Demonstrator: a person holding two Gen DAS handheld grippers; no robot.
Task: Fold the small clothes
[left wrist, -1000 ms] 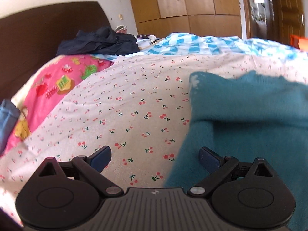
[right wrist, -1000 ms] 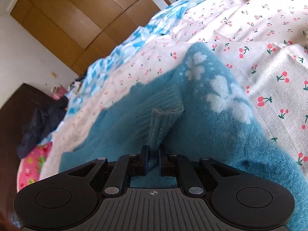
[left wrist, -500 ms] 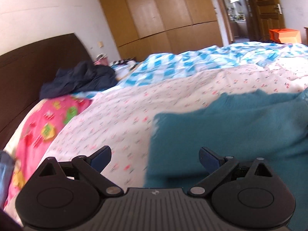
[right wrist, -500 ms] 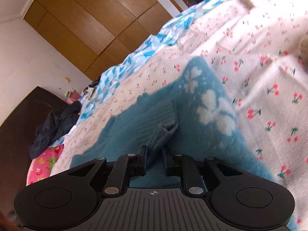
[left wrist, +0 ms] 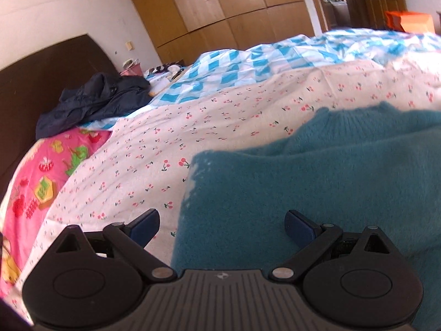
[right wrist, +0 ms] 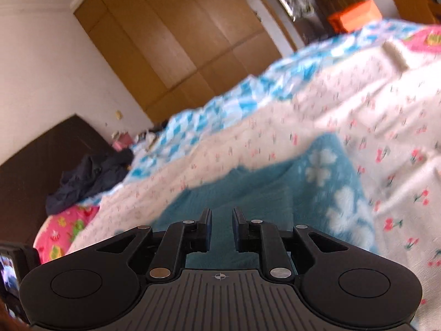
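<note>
On the cherry-print bedspread (left wrist: 234, 127) lies the teal sweater (left wrist: 317, 193), a sleeve already folded over its body. My right gripper (right wrist: 222, 227) hangs just above it, fingers slightly apart, nothing between them. My left gripper (left wrist: 222, 224) stands wide apart over the sweater's left edge. I judge further folds remain.

One teal sweater (left wrist: 317, 193), two tools

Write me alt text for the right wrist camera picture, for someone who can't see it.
The right gripper, its jaws slightly apart and holding nothing, hovers over a teal sweater with white flowers, lying on a cherry-print bedsheet. Behind are a blue checked quilt and wooden wardrobe.
</note>
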